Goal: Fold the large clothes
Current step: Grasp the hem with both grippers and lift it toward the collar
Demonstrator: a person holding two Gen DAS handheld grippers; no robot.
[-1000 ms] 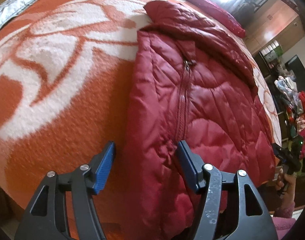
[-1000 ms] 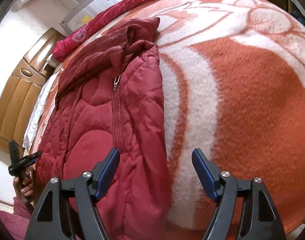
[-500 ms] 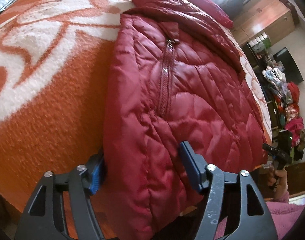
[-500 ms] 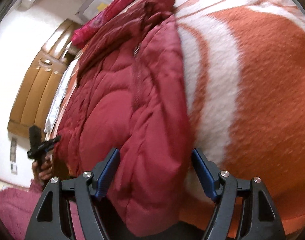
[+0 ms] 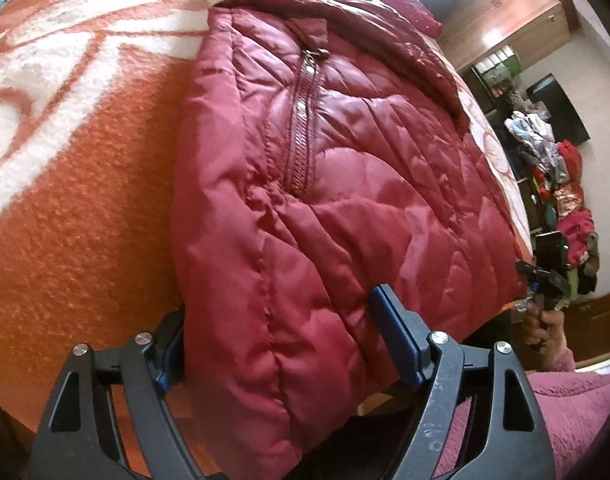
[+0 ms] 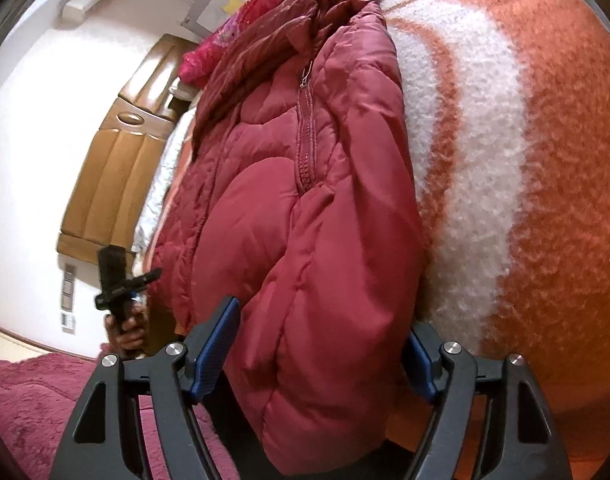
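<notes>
Puffy jacket on blanket: soft, slick, springy; L gripper just widened, R gripper wide too, both astride hem corners w/o pinching; bite deep at hem

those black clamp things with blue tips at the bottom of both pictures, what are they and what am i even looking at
They are hand-held grippers, one in each of a person's hands, with no robot arm involved. Each carries a wide-angle camera looking forward along its two jaws, so each picture is the view from one gripper.

One view is from the left gripper, the other from the right gripper. Each view also catches the opposite gripper at the picture's edge, held in a hand with a pink sleeve.

On the bed lies an orange and white blanket, and on it a dark red quilted jacket with its zip closed, the near end hanging over the bed's edge.

Both grippers straddle that near end with jaws open; the left jaws have just been opening wider. The padding sits between the jaws, not clamped.
</notes>
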